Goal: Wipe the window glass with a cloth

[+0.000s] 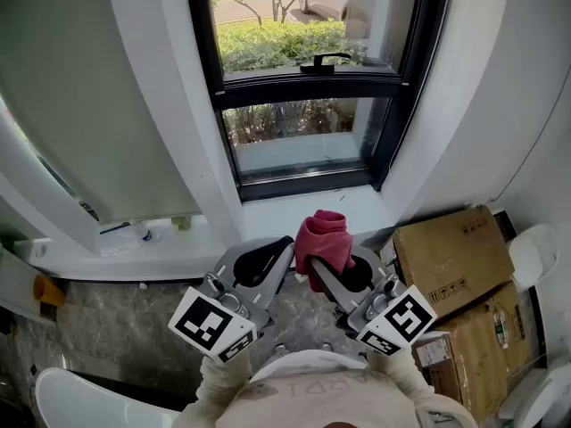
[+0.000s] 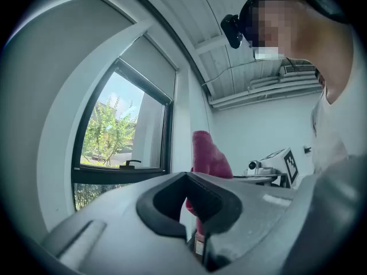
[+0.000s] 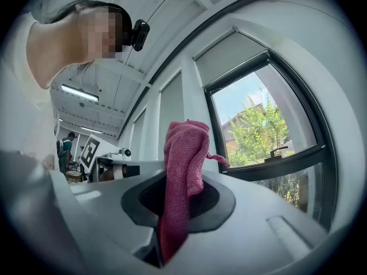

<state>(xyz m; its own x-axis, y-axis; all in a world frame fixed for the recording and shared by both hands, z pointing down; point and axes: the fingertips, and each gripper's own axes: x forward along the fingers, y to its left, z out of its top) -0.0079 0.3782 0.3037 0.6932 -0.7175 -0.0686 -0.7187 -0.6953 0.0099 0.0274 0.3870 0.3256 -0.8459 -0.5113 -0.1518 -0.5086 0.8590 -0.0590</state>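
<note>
A crumpled pink-red cloth (image 1: 323,237) stands up out of my right gripper (image 1: 316,273), which is shut on its lower end; the right gripper view shows the cloth (image 3: 182,171) pinched between the jaws (image 3: 166,236). My left gripper (image 1: 285,248) sits just left of the cloth, jaws together with nothing clearly in them (image 2: 200,239), and the cloth (image 2: 207,156) rises beyond its tip. Both grippers hover low in front of the white sill (image 1: 285,210). Beyond it is the black-framed window: a lower glass pane (image 1: 303,136) and an upper pane (image 1: 285,12) with a black handle (image 1: 324,61).
Stacked cardboard boxes (image 1: 451,257) stand on the floor at the right. A small bottle (image 1: 143,233) and bits lie on the white ledge at the left, with an orange item (image 1: 46,290) below. White wall columns flank the window on both sides.
</note>
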